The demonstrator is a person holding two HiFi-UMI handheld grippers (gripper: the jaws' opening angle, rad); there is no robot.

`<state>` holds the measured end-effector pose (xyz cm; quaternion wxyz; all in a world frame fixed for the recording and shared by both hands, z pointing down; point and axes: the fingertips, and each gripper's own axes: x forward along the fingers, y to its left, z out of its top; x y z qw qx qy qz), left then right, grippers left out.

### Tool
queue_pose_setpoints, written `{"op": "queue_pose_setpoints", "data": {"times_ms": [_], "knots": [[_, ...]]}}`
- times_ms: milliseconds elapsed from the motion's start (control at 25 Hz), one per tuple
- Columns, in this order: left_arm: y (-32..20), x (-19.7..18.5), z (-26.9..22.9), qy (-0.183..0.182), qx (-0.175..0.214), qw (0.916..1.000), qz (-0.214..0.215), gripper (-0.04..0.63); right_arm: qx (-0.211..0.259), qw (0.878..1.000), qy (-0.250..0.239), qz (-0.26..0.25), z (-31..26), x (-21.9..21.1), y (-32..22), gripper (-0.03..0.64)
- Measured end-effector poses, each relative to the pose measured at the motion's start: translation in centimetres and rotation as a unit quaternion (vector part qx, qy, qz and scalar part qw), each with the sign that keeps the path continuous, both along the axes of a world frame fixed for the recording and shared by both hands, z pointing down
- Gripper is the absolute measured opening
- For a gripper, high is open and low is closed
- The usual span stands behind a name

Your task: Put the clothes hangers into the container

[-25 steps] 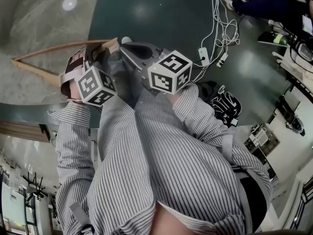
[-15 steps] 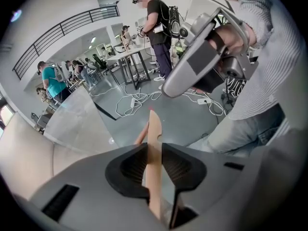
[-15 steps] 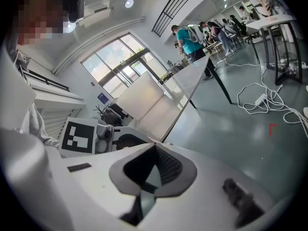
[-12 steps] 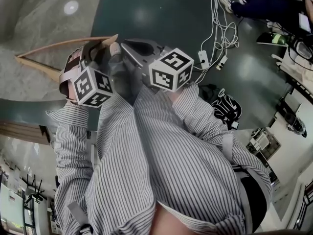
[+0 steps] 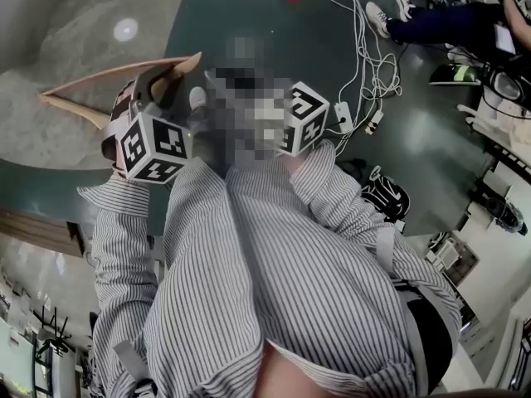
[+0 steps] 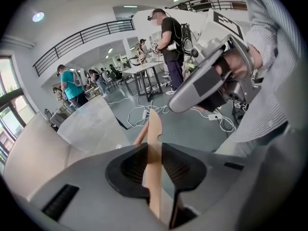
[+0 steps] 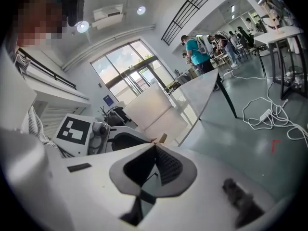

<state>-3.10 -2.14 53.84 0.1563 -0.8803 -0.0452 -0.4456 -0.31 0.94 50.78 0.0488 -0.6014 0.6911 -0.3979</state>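
The clothes hanger (image 6: 155, 125) sits right between the pads of my left tool (image 6: 154, 147). The tool is closed on the wood, one ribbed pad to each side of it, and carries it clear of everything below. In the left gripper view the hanger stands on edge and runs straight ahead from the jaws, with a small notch cut near its far tip. A second wooden limb shows just left of that tip.

From the head view, the hanger's long axis runs out to the left of the tool and ends in a sharp corner where two limbs meet. That corner shows against the grey worktop (image 5: 75, 31). The hanger's short end pokes past the jaws toward my other tool.

My right tool (image 7: 155, 147) sits close beside the left one, on its right. Its jaws are drawn together at the tips, and I see nothing between them. The tip of the hanger shows just beyond them, apart from the pads.

Both my forearms, in striped sleeves (image 5: 124, 222), reach forward side by side. The left tool is tipped steeply downward and the right one lies nearer level. My right hand (image 6: 238, 64) is wrapped round its tool's grip.
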Motion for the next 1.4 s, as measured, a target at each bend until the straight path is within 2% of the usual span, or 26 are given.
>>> {"op": "queue_pose_setpoints", "data": {"times_ms": [280,480,720,960,1200,1400], "knots": [[-1.0,1.0,-3.9,0.054,-0.004,0.9981,-0.03,0.097,0.029,0.999,0.026,-0.007,-2.8,0.1,-0.6,0.014],[-1.0,1.4,-6.2,0.078,-0.004,0.9962,-0.038,0.095,0.048,0.998,0.045,-0.021,-4.9,-0.1,-0.9,0.014],[-1.7,2.0,-9.3,0.121,-0.004,0.9908,-0.061,0.095,0.075,0.994,0.073,-0.037,-7.2,0.5,-1.9,0.014],[-2.9,2.1,-13.0,0.166,0.011,0.982,-0.089,0.095,0.116,0.988,0.079,-0.062,-10.7,0.5,-3.6,0.014],[-4.5,4.2,-14.9,0.203,0.013,0.9729,-0.111,0.092,0.14,0.983,0.097,-0.069,-11.9,2.9,-5.4,0.014],[-5.6,4.1,-17.0,0.251,0.005,0.9582,-0.137,0.092,0.147,0.978,0.123,-0.084,-12.4,3.3,-6.2,0.014]]}}
